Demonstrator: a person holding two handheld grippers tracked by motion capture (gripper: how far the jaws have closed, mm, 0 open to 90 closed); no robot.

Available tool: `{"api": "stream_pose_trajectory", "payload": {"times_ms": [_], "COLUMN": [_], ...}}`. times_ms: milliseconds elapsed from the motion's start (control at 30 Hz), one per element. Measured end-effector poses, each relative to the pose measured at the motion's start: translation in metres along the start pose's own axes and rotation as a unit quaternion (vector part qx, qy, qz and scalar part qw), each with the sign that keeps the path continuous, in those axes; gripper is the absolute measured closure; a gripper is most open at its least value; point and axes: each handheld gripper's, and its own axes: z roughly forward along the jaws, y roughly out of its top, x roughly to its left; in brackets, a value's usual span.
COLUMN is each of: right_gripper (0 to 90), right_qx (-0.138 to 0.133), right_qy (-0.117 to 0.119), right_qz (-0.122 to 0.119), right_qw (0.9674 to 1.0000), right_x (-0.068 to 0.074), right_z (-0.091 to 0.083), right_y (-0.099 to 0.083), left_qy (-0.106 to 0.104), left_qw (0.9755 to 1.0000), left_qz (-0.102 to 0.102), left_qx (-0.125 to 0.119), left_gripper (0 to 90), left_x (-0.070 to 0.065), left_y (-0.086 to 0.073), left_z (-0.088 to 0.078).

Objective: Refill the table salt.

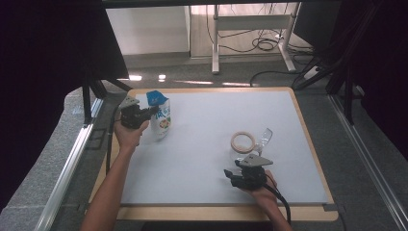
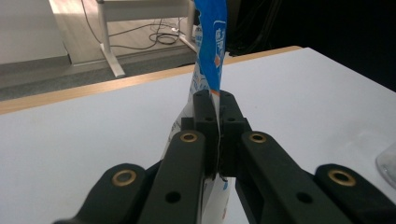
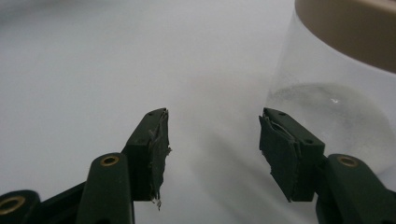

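Note:
A blue-and-white pouch (image 1: 162, 117) stands upright near the board's far left. My left gripper (image 1: 152, 113) is shut on its side edge. In the left gripper view the jaws (image 2: 215, 100) are pressed together on the thin seam of the pouch (image 2: 210, 42). A clear glass jar with a tan rim (image 1: 243, 142) stands right of the middle. Just in front of it my right gripper (image 1: 234, 171) is open and holds nothing. In the right gripper view its open jaws (image 3: 212, 135) sit low over the board, and the jar (image 3: 336, 93) stands to their right, apart from them.
The white board (image 1: 211, 110) lies on a wooden table top (image 1: 315, 144). A clear, glassy object (image 1: 264, 135) lies right beside the jar. Desk legs and cables (image 1: 260, 43) stand on the floor beyond the table.

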Motion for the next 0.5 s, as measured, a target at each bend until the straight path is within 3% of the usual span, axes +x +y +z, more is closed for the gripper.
{"api": "stream_pose_trajectory", "payload": {"times_ms": [500], "right_gripper": [41.9], "right_qx": [0.001], "right_qy": [0.009], "right_qz": [-0.009], "right_qw": [0.9999], "right_x": [0.006], "right_z": [0.004], "right_y": [0.001], "left_qy": [-0.024], "left_qw": [0.9997], "left_qz": [0.001], "left_qx": [-0.002], "left_gripper": [89.9], "left_x": [-0.015], "left_y": [-0.004], "left_z": [-0.008]}}
